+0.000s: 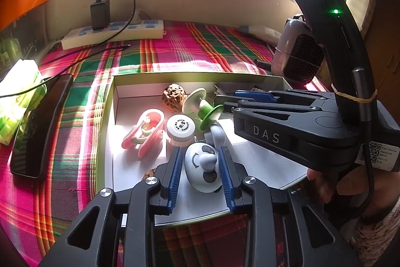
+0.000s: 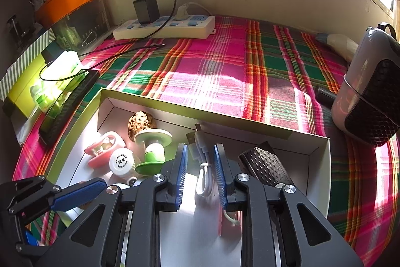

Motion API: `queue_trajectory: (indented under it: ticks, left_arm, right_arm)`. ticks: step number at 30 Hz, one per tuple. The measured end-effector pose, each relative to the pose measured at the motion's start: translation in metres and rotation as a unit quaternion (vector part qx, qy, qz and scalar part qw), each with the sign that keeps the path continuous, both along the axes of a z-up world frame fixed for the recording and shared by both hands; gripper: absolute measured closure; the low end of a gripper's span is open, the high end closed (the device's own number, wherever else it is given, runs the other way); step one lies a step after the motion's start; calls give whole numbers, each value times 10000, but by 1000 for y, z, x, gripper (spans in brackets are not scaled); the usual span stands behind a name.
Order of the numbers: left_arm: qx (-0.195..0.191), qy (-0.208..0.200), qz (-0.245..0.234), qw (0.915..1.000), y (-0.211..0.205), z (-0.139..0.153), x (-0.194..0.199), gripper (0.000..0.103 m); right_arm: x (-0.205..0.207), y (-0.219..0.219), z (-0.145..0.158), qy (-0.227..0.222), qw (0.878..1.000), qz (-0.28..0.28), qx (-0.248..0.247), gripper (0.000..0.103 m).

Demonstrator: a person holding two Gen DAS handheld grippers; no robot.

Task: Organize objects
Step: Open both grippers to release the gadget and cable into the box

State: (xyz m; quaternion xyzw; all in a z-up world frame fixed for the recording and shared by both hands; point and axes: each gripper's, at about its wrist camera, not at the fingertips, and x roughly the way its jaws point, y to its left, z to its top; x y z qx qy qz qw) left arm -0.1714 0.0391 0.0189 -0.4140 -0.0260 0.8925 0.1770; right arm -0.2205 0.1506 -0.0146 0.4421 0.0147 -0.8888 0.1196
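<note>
My two wrist cameras look steeply down, close over the white box point(image 1: 120, 91) point(image 2: 317, 149), both facing the window wall; each sees the plaid worktop point(image 1: 175, 51) point(image 2: 225, 66).

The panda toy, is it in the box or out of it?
In. The panda toy lies on the white floor of the box, near the front, between the left gripper fingers, beside a small white-capped jar.

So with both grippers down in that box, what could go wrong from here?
The rounded panda toy sits loose between the left gripper's pads, so it might roll aside. The white cable between the right gripper's pads could snag as it lifts. The two grippers are close together and could bump.
</note>
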Motion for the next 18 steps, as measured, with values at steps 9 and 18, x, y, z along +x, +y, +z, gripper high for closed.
queue_trajectory:
  ticks: [9,18]
  left_arm:
    - [-62,40,100,9999,-1,4,6,73]
    - [-164,111,158,9997,-2,11,19,73]
  right_arm:
    - [15,3,9,119,9999,-52,-71,64]
    - [40,6,22,333,9992,-148,-153,58]
